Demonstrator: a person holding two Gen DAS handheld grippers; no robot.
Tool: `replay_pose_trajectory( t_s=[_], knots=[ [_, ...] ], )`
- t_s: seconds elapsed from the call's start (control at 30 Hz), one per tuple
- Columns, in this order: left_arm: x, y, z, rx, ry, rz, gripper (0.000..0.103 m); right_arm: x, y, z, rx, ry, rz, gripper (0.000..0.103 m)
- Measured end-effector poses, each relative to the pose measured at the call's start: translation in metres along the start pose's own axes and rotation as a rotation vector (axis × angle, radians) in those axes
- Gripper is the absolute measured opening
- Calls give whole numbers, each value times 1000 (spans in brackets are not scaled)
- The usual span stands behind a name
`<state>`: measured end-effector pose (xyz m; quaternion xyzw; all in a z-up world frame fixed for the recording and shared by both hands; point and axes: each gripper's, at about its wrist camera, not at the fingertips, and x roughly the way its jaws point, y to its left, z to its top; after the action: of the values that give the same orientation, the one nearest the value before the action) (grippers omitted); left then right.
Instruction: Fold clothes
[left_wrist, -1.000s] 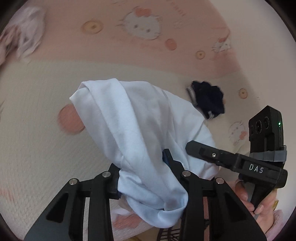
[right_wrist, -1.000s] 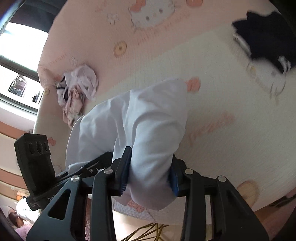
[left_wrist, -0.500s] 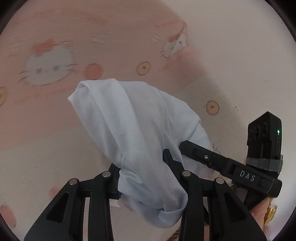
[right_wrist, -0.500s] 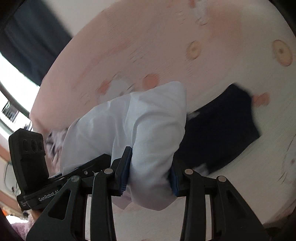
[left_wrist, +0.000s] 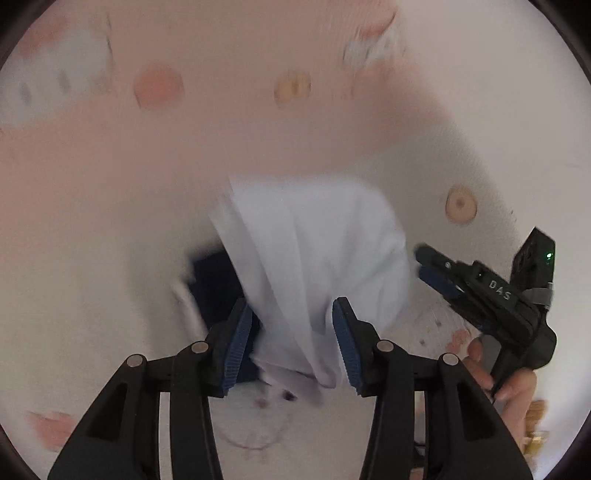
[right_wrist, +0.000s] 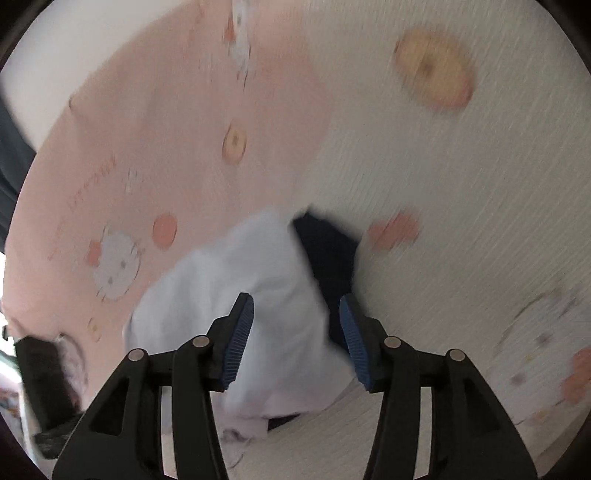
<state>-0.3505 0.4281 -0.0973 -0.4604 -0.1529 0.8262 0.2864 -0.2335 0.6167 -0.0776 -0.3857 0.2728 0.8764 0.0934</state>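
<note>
My left claw (left_wrist: 291, 343) is spreading its ribbed blue pads, and the folded white cotton garment (left_wrist: 317, 254) hangs loosely between them, running up toward twelve o'clock; the cloth looks free of the pad at three o'clock, so I judge I am letting it go rather than gripping it. My right claw (right_wrist: 295, 341) is parting too, with the same white bundle sliding away toward nine o'clock, clear of its pad at three o'clock. I read this as a drop: the bundle is coming down on top of the dark navy folded garment (right_wrist: 328, 254), which shows at one o'clock in the right view and at nine o'clock in the left view. Stacking there keeps the finished pieces together on the pink-and-cream cartoon-cat bedspread (left_wrist: 147, 177). My right hand (left_wrist: 513, 384) shows at four o'clock in the left view, holding its claw beside the bundle.
</note>
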Motion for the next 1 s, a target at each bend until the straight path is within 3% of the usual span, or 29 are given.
replay_pose_trajectory(
  t_s=[0.1, 0.17, 0.27, 0.33, 0.4, 0.5, 0.67, 0.87, 0.93, 1.0],
  knots=[
    [8, -20, 7, 118, 21, 18, 48, 1, 12, 4, -52, 41, 47, 49],
    [14, -34, 12, 199, 40, 31, 47, 11, 31, -1, -153, 87, 33, 49],
    [41, -27, 13, 169, 117, 61, 47, 30, 58, -23, -307, 133, -39, 49],
    [47, -16, 12, 161, 137, 106, 47, 43, 52, -28, -314, 158, -86, 49],
    [50, -2, 9, 165, 157, 140, 48, 46, 43, -28, -275, 167, -73, 52],
    [48, 16, 10, 129, 174, 140, 59, 41, 33, -23, -200, 157, -48, 52],
    [16, 23, 14, 52, 85, 65, 59, 18, 27, -11, -105, 88, -8, 50],
    [-21, 27, 10, 102, 32, 207, 60, 15, 56, -20, -159, 72, -129, 51],
    [-46, 36, 8, 93, -33, 264, 67, 14, 73, -18, -193, 45, -177, 57],
    [-69, 45, 5, 75, -91, 327, 69, 11, 94, -17, -214, 34, -173, 72]
  ],
)
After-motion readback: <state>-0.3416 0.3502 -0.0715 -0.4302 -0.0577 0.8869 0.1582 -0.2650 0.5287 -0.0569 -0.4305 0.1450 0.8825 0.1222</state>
